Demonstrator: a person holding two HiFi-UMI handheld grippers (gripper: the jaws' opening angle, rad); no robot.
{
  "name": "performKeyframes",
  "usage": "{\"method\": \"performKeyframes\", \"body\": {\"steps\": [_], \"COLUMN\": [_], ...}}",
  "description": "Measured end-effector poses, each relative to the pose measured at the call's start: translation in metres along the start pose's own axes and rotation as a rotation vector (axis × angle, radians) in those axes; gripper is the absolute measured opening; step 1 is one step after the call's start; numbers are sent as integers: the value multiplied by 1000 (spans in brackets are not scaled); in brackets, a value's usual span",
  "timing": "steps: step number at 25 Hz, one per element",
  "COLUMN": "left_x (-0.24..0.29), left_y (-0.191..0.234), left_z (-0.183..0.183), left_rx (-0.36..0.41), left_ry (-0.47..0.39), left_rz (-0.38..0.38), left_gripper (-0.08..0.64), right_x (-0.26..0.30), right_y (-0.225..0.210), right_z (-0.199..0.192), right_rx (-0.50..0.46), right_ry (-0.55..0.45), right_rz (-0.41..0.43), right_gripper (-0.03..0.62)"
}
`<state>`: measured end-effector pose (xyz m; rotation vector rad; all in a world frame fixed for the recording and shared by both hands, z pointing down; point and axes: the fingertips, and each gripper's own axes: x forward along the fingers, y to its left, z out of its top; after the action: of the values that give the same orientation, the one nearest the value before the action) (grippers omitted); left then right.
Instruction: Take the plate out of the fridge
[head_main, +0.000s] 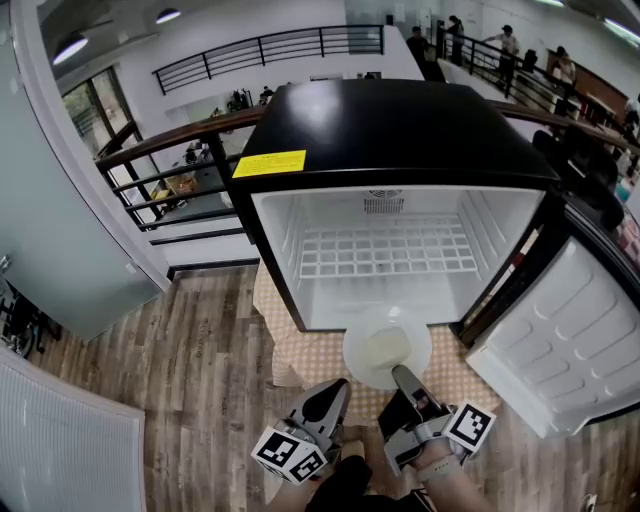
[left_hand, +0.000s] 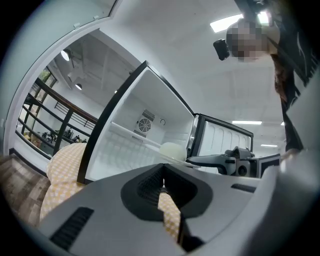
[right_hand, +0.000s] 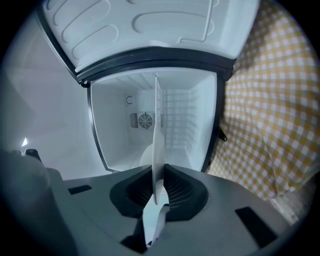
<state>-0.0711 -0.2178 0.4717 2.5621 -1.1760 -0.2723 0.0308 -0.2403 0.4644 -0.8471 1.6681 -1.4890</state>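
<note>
At the right gripper (right_hand: 159, 189): jaws pinched shut on the near rim of the plate (right_hand: 158, 135), shown edge-on as a thin white blade down the middle of the right gripper view. Gripped by the rim, most likely, because a flat dish offers no other purchase from the front. At the left gripper (left_hand: 162, 187): jaws pressed together on nothing, only a sliver of checked cloth (head_main: 300, 360) showing through the slit. Parked low, left of centre at the bottom of the head view, probably to stay out of the way or ready to steady the load. Just beyond the jaws, below the middle of the head view: plate held about level across the front lip of the open mini fridge (head_main: 400, 130), mostly out over the cloth, far edge at the threshold. Further out: door (head_main: 570, 340) swung wide to the right for a clear way out, and a bare wire shelf (head_main: 385, 250) deeper inside.
</note>
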Motion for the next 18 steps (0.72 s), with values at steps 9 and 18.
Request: {"method": "performKeyframes", "body": {"steps": [9,18], "left_x": [-10,-23], "left_y": [-5,-13], "left_z": [-21,-30], "left_rx": [-24,-31], "left_ry": [28,46], "left_rz": [10,19], "left_gripper": [6,5], "right_x": [-21,-42], "right_y": [-24,-37], "right_z": [-2,-7], "right_rx": [9,24], "right_ry": [-7,-21], "right_rz": [-10,-38], "right_gripper": [58,58]}}
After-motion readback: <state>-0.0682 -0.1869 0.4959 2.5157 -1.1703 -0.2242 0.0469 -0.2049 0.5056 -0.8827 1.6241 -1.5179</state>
